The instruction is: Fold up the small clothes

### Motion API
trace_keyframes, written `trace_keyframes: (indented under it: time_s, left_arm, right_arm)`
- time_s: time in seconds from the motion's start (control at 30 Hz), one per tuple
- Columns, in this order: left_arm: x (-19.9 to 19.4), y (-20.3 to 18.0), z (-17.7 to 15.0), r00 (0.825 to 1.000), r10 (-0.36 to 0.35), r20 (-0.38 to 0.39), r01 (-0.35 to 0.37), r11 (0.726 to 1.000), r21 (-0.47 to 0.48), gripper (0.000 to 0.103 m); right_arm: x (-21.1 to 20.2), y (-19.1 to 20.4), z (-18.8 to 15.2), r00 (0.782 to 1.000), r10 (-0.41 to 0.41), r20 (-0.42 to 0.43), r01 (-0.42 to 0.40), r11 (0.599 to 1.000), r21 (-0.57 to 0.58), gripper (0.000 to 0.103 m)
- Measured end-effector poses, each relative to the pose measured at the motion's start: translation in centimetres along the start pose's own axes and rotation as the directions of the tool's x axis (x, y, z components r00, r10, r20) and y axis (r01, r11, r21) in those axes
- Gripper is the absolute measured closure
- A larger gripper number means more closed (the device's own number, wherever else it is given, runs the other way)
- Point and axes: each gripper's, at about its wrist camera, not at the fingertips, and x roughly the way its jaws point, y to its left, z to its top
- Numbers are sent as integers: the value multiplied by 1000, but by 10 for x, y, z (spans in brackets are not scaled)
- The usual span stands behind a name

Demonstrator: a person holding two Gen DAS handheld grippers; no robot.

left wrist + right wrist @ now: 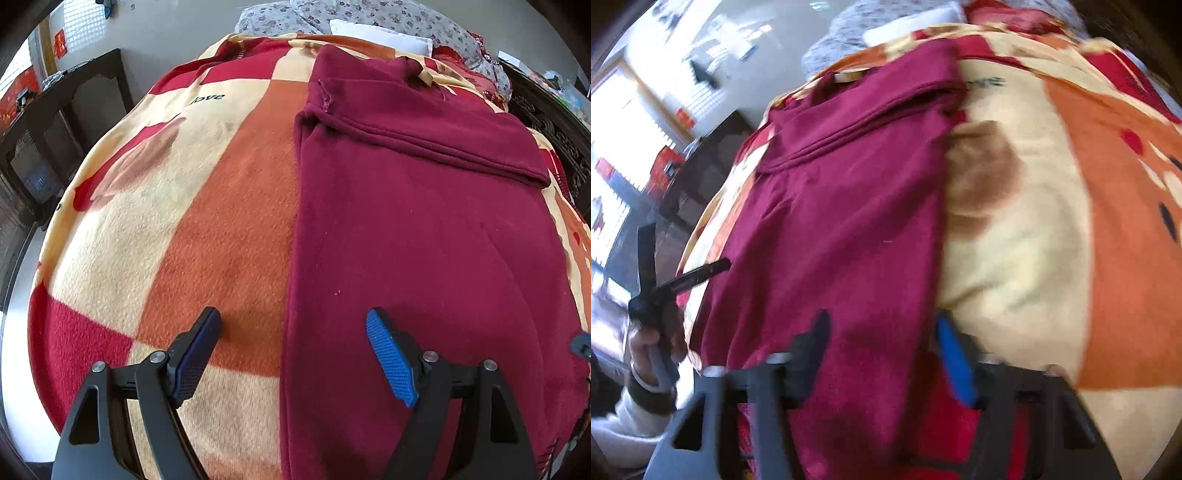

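Observation:
A maroon sweatshirt (424, 221) lies flat on a checked blanket (155, 229), with its sleeve folded across the upper body. My left gripper (293, 328) is open, straddling the garment's left edge near its hem, holding nothing. In the right wrist view the same sweatshirt (842, 206) lies on the blanket (1034, 240). My right gripper (881, 332) is open over the garment's near right edge; the view is blurred. The left gripper also shows in the right wrist view (716, 267), held by a hand at the garment's left side.
A dark wooden desk (74, 96) stands left of the bed. Floral pillows (369, 18) and a white pillow (380, 35) lie at the head. A dark carved cabinet (554, 122) stands at the right. The person's hand and sleeve (646, 369) are at lower left.

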Motion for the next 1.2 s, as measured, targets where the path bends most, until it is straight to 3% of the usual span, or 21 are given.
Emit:
trace_keyframes:
  time_s: [0.03,0.07,0.23,0.3,0.43,0.53,0.6,0.73,0.87,1.0,1.2]
  left_arm:
    - [0,0,-1,1000,0,-1,0,1000,0,23]
    - [0,0,-1,1000,1,-2,-1,1000,3,23]
    - [-2,0,-5,1000,4,-5,-4,1000,10,23]
    - [-2,0,-5,1000,2,-8,-2,1000,9,23]
    - [-3,0,-7,1000,2,-16,-2,1000,17,22]
    - [-7,3,-10,1000,2,-28,-1,999,36,22]
    - [-11,9,-13,999,-3,-34,4,999,33,22]
    - [-15,24,-21,998,-31,-62,30,1000,-6,22]
    - [-21,28,-28,996,-35,-79,35,999,-2,22]
    - [-25,24,-37,993,-57,-107,60,998,25,22]
    - [-25,14,-49,993,-48,-105,56,996,75,14]
  right_arm:
    - [3,3,0,1000,-15,-1,15,1000,-21,86]
    - [4,6,0,1000,-28,13,28,999,-23,91]
    - [-20,27,-4,988,-126,94,139,979,-149,93]
    - [-21,21,-1,982,-164,91,176,975,-136,93]
    - [-5,10,-7,985,-170,41,174,978,-116,93]
    - [-16,5,-7,993,-108,52,111,992,-62,79]
    - [-26,-4,-13,996,-77,44,78,997,-28,44]
    - [-33,-9,-22,999,-33,29,33,999,-2,42]
    - [-38,-12,-26,997,64,35,-66,996,61,42]
    - [-34,-7,-28,997,71,8,-71,997,43,42]
    - [-28,-1,-32,994,106,-18,-106,994,22,38]
